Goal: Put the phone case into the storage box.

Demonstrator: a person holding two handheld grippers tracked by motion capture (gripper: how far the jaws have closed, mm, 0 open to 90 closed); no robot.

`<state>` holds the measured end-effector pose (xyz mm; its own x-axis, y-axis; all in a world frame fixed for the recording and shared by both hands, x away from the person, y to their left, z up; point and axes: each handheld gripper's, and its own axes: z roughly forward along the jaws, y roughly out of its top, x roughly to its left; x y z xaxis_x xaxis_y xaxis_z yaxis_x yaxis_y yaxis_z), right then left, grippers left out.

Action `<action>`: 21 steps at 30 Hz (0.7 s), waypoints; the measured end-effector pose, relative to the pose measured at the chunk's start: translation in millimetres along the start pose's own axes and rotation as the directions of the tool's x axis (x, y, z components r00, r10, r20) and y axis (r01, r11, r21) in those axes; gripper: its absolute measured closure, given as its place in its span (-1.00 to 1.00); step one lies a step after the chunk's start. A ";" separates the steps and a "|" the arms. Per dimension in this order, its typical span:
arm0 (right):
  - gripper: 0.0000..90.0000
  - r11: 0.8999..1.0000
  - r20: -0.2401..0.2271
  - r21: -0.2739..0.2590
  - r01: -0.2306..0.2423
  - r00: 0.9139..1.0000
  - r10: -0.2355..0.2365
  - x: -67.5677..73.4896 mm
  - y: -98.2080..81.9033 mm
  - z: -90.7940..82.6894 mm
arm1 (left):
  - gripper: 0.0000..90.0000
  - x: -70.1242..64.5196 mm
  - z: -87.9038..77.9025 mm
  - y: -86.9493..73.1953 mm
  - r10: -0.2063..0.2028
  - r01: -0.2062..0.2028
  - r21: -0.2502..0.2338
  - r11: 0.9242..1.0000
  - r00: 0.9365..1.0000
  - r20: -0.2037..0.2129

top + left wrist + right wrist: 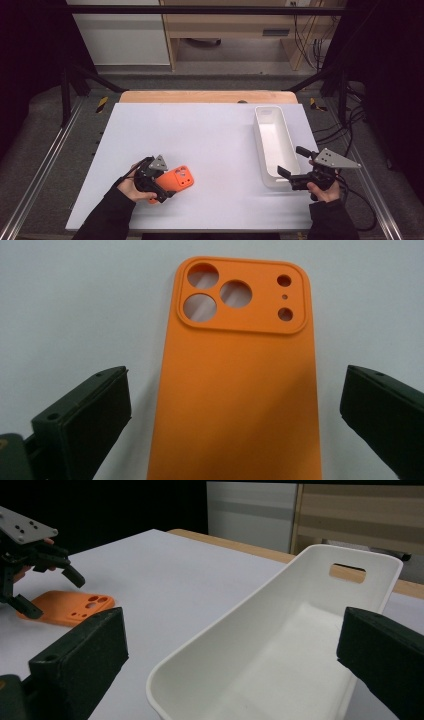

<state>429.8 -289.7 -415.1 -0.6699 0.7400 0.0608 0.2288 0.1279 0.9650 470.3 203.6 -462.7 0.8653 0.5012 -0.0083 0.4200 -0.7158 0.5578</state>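
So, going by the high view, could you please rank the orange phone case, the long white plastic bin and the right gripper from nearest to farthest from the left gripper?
1. Orange phone case, right at the left gripper.
2. Long white plastic bin, across the table to the right.
3. Right gripper, at the bin's near right end, slightly farther.

White bin (274,145) on table (210,135), far right.

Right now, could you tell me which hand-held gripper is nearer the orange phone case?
Left: open, over the case. Right: across the table, at the white bin.
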 end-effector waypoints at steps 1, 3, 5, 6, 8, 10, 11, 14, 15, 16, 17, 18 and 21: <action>-0.99 1.000 0.000 0.000 -0.001 1.000 0.001 0.1 -0.1 0.0 | -1.00 0.1 0.7 -0.1 0.000 0.000 0.005 1.000 1.000 0.003; -0.99 1.000 -0.001 0.002 0.000 1.000 0.000 0.1 -0.1 0.3 | -0.99 0.2 2.0 -0.3 0.008 -0.008 0.017 1.000 1.000 0.006; -0.99 1.000 -0.002 0.003 0.001 1.000 -0.001 0.1 -0.1 0.4 | -0.98 0.0 3.3 -0.2 0.009 -0.009 0.030 0.999 1.000 0.006; -0.99 1.000 -0.001 0.003 0.001 1.000 -0.001 0.1 -0.1 0.3 | -0.97 0.1 4.0 -0.3 0.010 -0.010 0.035 0.999 1.000 0.009; -0.99 1.000 -0.001 0.002 -0.001 1.000 0.001 0.0 -0.1 0.1 | -0.96 0.3 5.1 -0.7 0.012 -0.013 0.046 0.999 1.000 0.005; -0.99 1.000 -0.004 0.001 -0.002 1.000 0.002 0.0 0.0 0.1 | -0.94 0.5 6.3 -1.0 0.016 -0.016 0.057 0.998 1.000 0.000; -0.99 1.000 -0.002 0.001 -0.001 1.000 0.001 0.0 0.0 0.2 | -0.93 0.6 6.8 -1.2 0.018 -0.017 0.061 0.998 1.000 0.000; -0.99 1.000 -0.003 0.005 0.000 1.000 0.000 0.2 -0.2 0.6 | -0.91 0.1 8.1 -1.3 0.026 -0.026 0.070 0.997 1.000 0.000; -0.99 1.000 -0.003 0.006 0.001 1.000 -0.001 0.2 -0.2 0.6 | -0.90 0.1 8.0 -1.2 0.026 -0.026 0.070 0.997 1.000 -0.001; -0.99 1.000 -0.002 0.006 0.001 1.000 -0.001 0.1 -0.2 0.6 | -0.89 0.4 7.7 -1.2 0.024 -0.024 0.070 0.997 1.000 -0.001; -0.99 1.000 -0.002 0.005 0.000 1.000 0.000 0.1 -0.2 0.6 | -0.88 1.0 7.3 -1.2 0.024 -0.024 0.070 0.997 1.000 -0.002; -0.99 1.000 -0.003 0.004 0.000 1.000 0.000 0.1 -0.1 0.5 | -0.86 1.3 7.1 -1.3 0.023 -0.022 0.070 0.997 1.000 -0.002; -0.99 1.000 -0.002 0.004 -0.001 1.000 0.001 0.0 -0.1 0.6 | -0.85 0.9 7.1 -0.9 0.025 -0.024 0.073 0.997 1.000 -0.005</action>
<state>430.2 -289.3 -415.3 -0.6715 0.7384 0.0620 0.2323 0.1303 0.9639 472.7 201.3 -469.2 0.8741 0.4856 0.0096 0.4176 -0.7615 0.4956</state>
